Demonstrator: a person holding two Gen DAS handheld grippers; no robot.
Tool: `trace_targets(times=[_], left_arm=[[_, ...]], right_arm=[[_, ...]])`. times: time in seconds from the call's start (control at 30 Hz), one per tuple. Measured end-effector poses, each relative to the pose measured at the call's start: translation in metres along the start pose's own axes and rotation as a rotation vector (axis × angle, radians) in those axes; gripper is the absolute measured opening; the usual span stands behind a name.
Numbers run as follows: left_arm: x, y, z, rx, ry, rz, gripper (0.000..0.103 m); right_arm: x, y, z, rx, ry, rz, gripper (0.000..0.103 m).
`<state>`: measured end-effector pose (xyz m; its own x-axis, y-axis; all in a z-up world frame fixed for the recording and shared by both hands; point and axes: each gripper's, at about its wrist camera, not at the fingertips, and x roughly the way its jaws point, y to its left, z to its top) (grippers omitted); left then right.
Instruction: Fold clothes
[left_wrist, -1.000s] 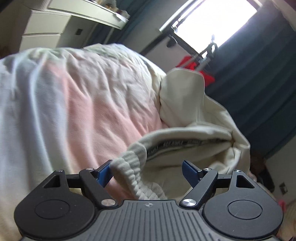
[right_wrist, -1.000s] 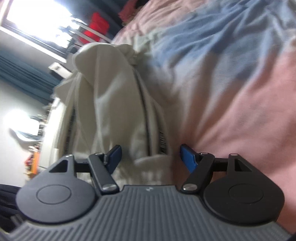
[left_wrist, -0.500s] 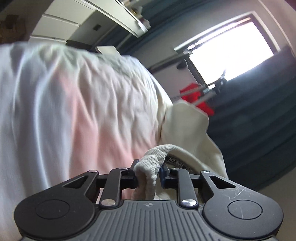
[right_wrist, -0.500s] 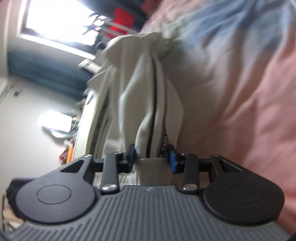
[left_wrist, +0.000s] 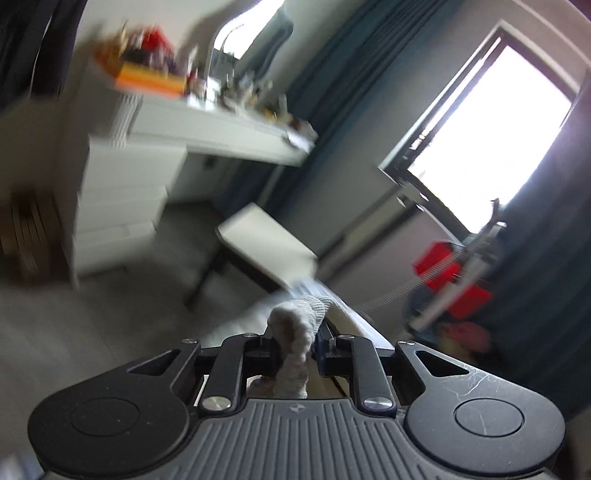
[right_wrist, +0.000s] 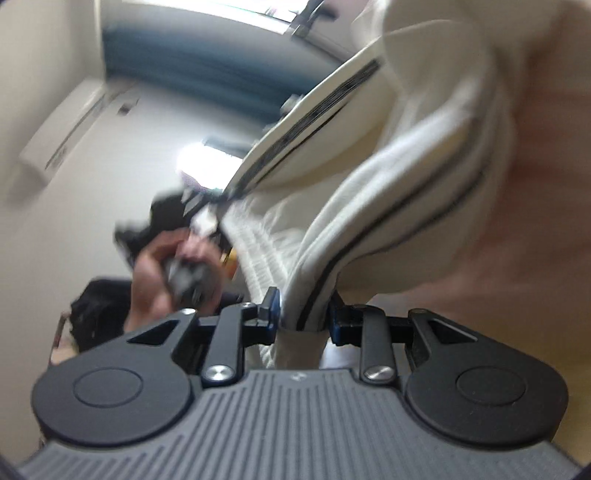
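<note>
Two tools, left tool (left_wrist: 295, 350) closing on the ribbed hem (left_wrist: 299, 325), right tool (right_wrist: 304, 314) closing on the cream sweatshirt (right_wrist: 406, 155) at twelve o'clock: keep tension even.

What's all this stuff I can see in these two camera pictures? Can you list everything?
Garment: one, cream with dark stripes, held by both grippers.
Ribbed cuff: one, cream, between the left jaws.
Desk: one, white, cluttered top, left wall.
Window: one, bright, right.
Curtains: dark teal, beside the window.
Stool: one, white top, floor.
Red item: one, blurred, below the window.
Left gripper: black, closing on the cuff.
Right gripper: black, closing on striped fabric.
Hand: one, holding the left gripper.
</note>
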<state>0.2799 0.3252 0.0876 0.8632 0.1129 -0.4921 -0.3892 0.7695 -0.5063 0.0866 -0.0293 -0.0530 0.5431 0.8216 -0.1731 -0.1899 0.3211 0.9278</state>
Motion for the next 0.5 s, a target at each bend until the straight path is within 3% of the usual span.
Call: trace_targets(times=[0.1,0.23,0.33,0.43,0.5], left_arm=[[0.039,0.012,0.026,0.042,0.003,0.049,0.019],[0.097,0.033,0.025,0.095,0.069,0.088,0.02],[0.133,0.052,0.012,0.154,0.126,0.093,0.021],[0.153,0.074,-0.003,0.12,0.196,0.081,0.024],[0.157,0.083,-0.008,0.101,0.213,0.084,0.032]], right_arm=[[0.071,0.01,-0.01,-0.012,0.071,0.024,0.029],[0.135,0.005,-0.024,-0.021,0.183,-0.054,0.029],[0.154,-0.007,-0.02,0.002,0.253,-0.095,0.029],[0.16,-0.018,-0.014,0.049,0.309,-0.102,0.03],[0.161,-0.018,-0.009,0.059,0.342,-0.102,0.031]])
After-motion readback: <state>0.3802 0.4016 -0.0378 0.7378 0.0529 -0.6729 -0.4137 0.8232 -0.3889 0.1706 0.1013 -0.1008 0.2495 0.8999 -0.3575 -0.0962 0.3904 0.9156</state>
